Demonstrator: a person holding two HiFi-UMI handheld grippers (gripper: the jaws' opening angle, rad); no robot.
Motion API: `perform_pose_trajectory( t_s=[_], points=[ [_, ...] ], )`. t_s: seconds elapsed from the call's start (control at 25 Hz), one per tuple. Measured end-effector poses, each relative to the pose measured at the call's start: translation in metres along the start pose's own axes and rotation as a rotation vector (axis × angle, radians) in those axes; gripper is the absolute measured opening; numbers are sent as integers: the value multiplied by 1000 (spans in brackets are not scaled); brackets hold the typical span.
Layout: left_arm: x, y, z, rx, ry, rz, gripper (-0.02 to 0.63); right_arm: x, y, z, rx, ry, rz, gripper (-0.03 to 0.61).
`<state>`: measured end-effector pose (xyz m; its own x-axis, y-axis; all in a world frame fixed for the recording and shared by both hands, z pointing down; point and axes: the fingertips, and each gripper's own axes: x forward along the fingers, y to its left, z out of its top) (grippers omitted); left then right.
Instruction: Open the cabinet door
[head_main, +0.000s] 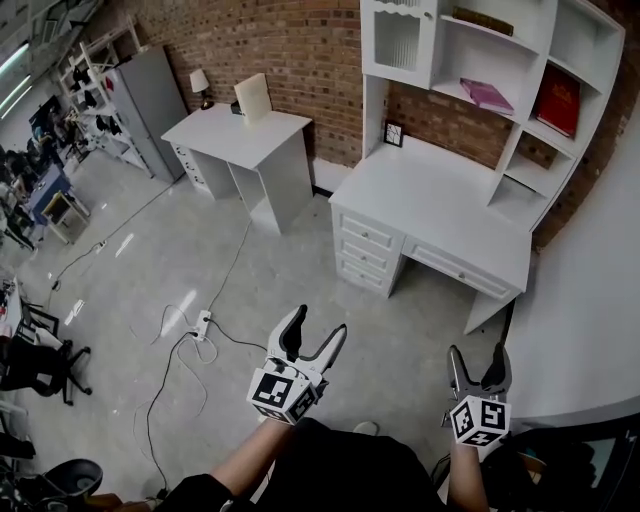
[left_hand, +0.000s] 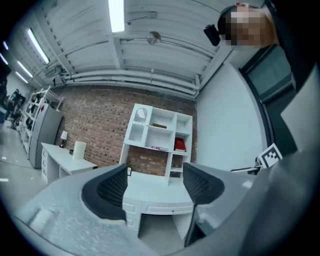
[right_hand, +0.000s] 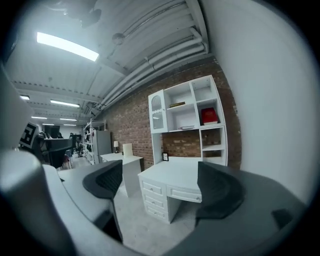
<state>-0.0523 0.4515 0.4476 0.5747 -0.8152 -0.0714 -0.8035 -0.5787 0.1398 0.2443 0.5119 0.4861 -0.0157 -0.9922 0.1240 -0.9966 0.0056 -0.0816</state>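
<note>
The cabinet door is a white-framed glass door, shut, at the upper left of the white hutch on a white desk. It also shows far ahead in the left gripper view as the cabinet door and in the right gripper view as the cabinet door. My left gripper is open and empty, held over the floor well short of the desk. My right gripper is open and empty too, near the desk's right end. Only the room shows between the jaws of the left gripper and of the right gripper.
A second white desk with a lamp stands to the left along the brick wall. Cables and a power strip lie on the floor. A grey cabinet and office chairs are at far left. Red book and pink book sit in the hutch.
</note>
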Motion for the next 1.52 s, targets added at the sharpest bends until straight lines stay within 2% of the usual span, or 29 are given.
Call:
perform_pose_trajectory(
  t_s=[0.08, 0.24, 0.48, 0.6, 0.76, 0.92, 1.16, 1.52],
  points=[
    [1, 1, -2, 31, 3, 27, 339, -1, -8, -3, 7, 4, 0, 454],
    [-1, 3, -9, 43, 19, 60, 345, -4, -15, -9, 24, 6, 23, 454],
    [2, -11, -21, 28, 67, 37, 345, -5, -17, -31, 50, 45, 74, 453],
    [-1, -17, -29, 64, 101, 40, 345, -4, -21, -43, 51, 65, 86, 451],
    [-5, -8, -36, 70, 118, 68, 344, 0, -23, -51, 62, 71, 83, 451],
    [2, 4, -32, 72, 111, 71, 344, 12, -7, -57, 55, 112, 130, 451],
    [21, 37, -26, 84, 76, 66, 344, 40, 24, -63, 22, 146, 157, 451],
    [64, 131, -24, 69, 76, 15, 344, 127, 80, -57, 4, 175, 99, 451]
  ],
)
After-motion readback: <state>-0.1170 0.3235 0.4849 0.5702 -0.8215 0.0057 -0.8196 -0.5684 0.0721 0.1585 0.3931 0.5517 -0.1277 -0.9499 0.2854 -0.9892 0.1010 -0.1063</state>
